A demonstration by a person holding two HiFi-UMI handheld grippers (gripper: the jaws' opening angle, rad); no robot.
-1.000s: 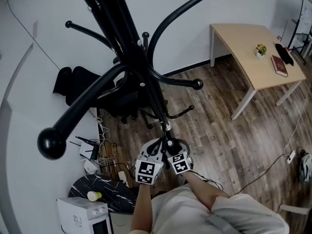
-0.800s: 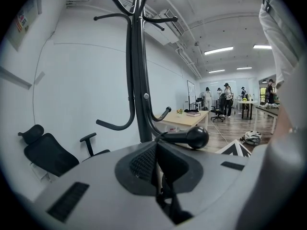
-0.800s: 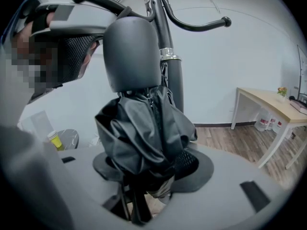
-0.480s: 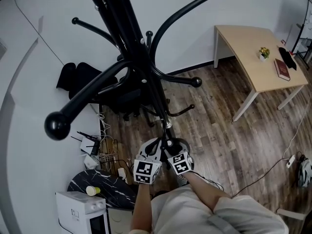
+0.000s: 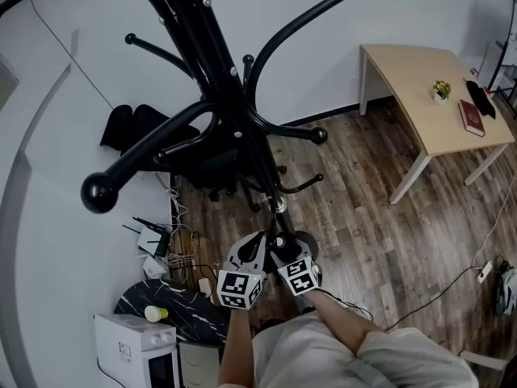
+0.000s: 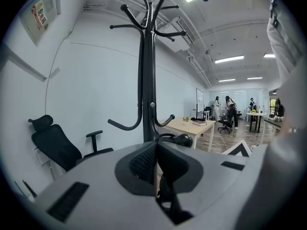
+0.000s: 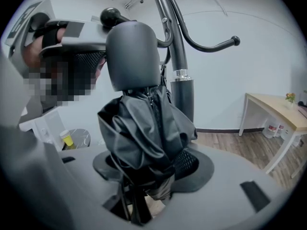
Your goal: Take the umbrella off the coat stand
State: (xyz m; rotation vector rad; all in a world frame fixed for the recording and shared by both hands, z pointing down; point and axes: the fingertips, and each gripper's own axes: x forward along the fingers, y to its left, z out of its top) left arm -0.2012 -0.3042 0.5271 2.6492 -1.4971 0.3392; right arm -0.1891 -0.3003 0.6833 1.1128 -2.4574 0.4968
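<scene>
Left gripper, jaws pressed together, and right gripper have drifted slightly left beside the black metal coat stand. The right one clamps the folded black fabric umbrella by its soft, light, likely slippery canopy, close to the pole.

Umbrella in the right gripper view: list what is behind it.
Behind the umbrella stands the coat stand pole with a curved hook arm, then the white wall. The umbrella covers the pole's lower end, so that part cannot be seen.
</scene>
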